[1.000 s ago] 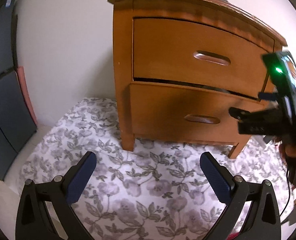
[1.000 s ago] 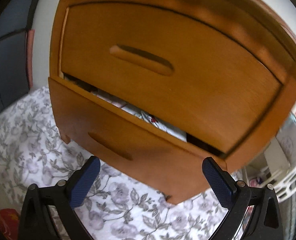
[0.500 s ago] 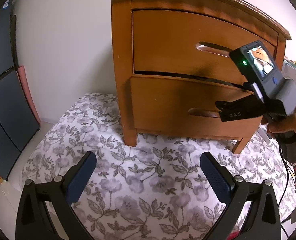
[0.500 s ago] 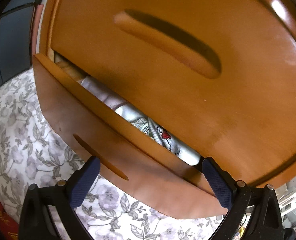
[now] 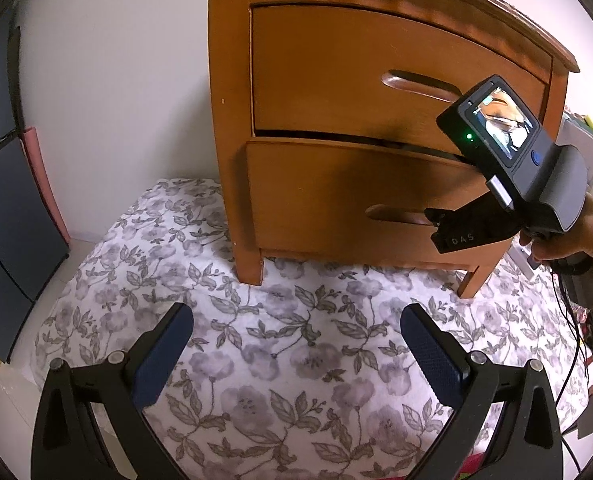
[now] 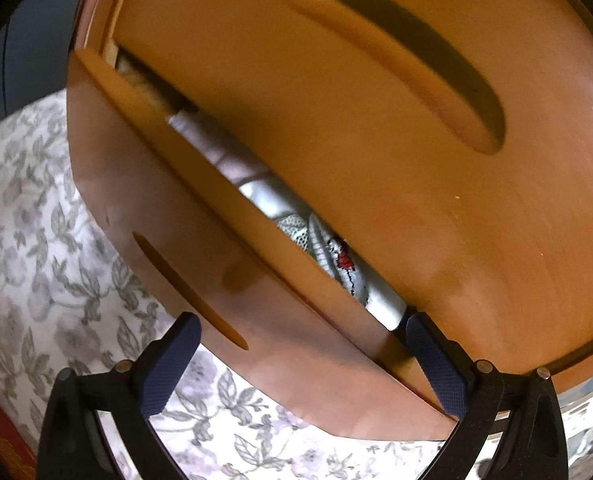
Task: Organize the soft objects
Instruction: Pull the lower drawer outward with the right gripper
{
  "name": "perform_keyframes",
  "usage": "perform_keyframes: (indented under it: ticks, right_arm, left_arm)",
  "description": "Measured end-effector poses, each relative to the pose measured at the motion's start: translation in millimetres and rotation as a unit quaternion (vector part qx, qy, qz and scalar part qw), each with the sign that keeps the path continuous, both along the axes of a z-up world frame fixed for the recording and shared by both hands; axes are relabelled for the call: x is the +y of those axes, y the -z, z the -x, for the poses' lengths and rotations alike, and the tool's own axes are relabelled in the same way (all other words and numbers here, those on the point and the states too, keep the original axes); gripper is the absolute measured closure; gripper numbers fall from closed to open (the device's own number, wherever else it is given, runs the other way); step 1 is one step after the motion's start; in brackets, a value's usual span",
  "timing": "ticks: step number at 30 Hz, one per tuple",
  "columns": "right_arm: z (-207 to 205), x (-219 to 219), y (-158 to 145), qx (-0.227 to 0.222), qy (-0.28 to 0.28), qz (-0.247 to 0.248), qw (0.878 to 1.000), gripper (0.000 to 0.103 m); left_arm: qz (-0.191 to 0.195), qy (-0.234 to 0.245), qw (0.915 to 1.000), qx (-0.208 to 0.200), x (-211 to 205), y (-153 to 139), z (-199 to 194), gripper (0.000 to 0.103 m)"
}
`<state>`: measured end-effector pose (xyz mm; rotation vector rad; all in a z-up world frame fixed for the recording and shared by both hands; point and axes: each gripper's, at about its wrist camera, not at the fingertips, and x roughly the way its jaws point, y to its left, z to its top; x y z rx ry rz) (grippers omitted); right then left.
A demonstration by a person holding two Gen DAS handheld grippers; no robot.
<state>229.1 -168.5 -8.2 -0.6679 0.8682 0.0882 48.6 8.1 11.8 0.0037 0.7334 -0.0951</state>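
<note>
floral bedspread under nightstand legs; white wall behind | dark panels far left; pink strip beside them, maybe foam

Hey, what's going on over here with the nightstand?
A person holds a gripping tool in each hand by an orange-brown wooden nightstand that stands on a grey floral cloth. The right tool, open, is close up at the lower drawer, which sits slightly ajar with white folded fabrics showing in the gap. The left tool hangs back, open and empty.
</note>
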Motion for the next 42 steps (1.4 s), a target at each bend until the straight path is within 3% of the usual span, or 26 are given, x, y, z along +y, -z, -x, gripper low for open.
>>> perform_keyframes:
  ticks: [12,18,25,29,42]
  right_arm:
    - [0,-1,1,0.026,-0.016,0.005,1.0,0.0]
    - [-9,0,-1,0.037,0.004,-0.022,0.999,0.0]
    - [-21,-7,-5,0.04,0.02,-0.023,0.999,0.013]
    - [-20,-7,-9,0.037,0.022,-0.02,0.999,0.013]
    - [40,9,2,0.019,0.014,-0.02,1.0,0.013]
  left_arm:
    - [-0.002,0.005,1.0,0.002,-4,1,0,0.0]
    - [0.0,0.006,1.0,0.005,-5,2,1,0.0]
    - [0.0,0.009,0.9999,0.008,-5,2,1,0.0]
    - [0.0,0.009,0.9999,0.008,-5,2,1,0.0]
    - [0.006,0.004,0.9997,0.022,-3,6,1,0.0]
